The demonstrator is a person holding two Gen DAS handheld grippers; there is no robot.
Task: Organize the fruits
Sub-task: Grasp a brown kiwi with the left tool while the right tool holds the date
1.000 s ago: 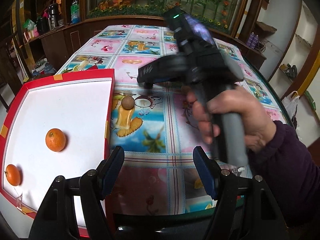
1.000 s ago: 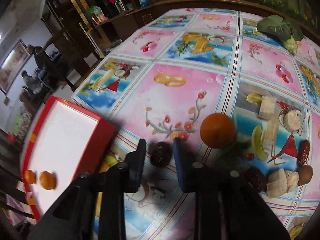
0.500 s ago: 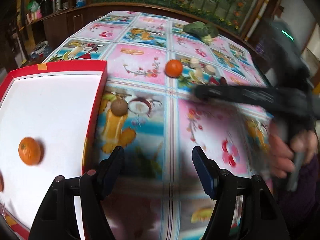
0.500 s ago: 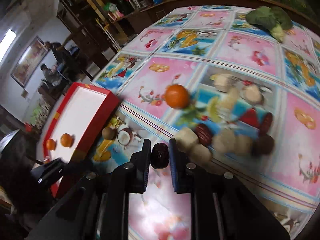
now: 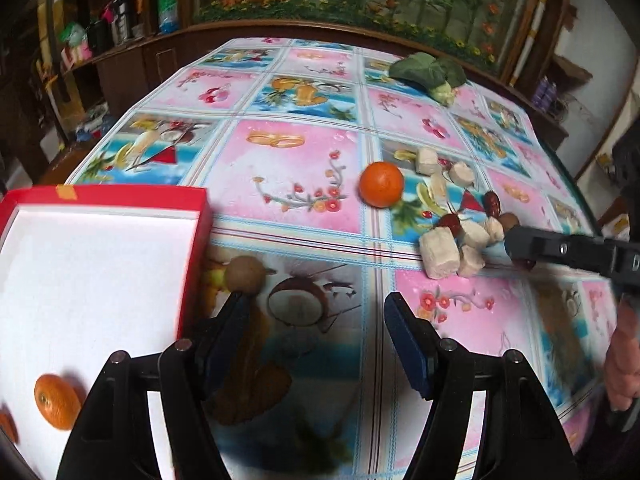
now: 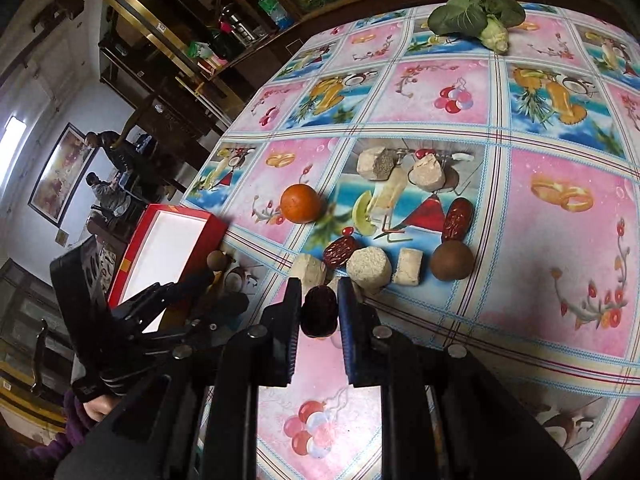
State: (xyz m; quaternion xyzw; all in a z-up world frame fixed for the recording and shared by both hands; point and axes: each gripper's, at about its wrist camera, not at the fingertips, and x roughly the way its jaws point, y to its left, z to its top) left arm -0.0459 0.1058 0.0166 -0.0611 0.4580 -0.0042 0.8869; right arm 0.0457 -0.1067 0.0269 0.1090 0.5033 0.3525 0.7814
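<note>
My right gripper (image 6: pixel 319 306) is shut on a dark red date (image 6: pixel 319 312), held just above the tablecloth in front of a cluster of pale chunks (image 6: pixel 368 267), two more dates (image 6: pixel 342 250) and a brown round fruit (image 6: pixel 451 260). An orange (image 6: pixel 301 203) lies left of the cluster. My left gripper (image 5: pixel 318 322) stands open over the cloth. Its left fingertip is right beside a small brown round fruit (image 5: pixel 244 274) at the red tray's (image 5: pixel 196 240) corner. One orange (image 5: pixel 56 400) rests inside the tray; a second shows only at the frame edge.
A green leafy vegetable (image 5: pixel 428 74) lies at the far side of the table. Dark wooden cabinets (image 5: pixel 132 56) with bottles run along the back and left. The table's right edge (image 5: pixel 576 184) curves away behind the right gripper's arm. Two people sit far off in the room (image 6: pixel 108 188).
My right gripper closed on the date and carried it from beside the tray to the cluster of chunks. My left gripper moved forward and right, up to the brown fruit.
</note>
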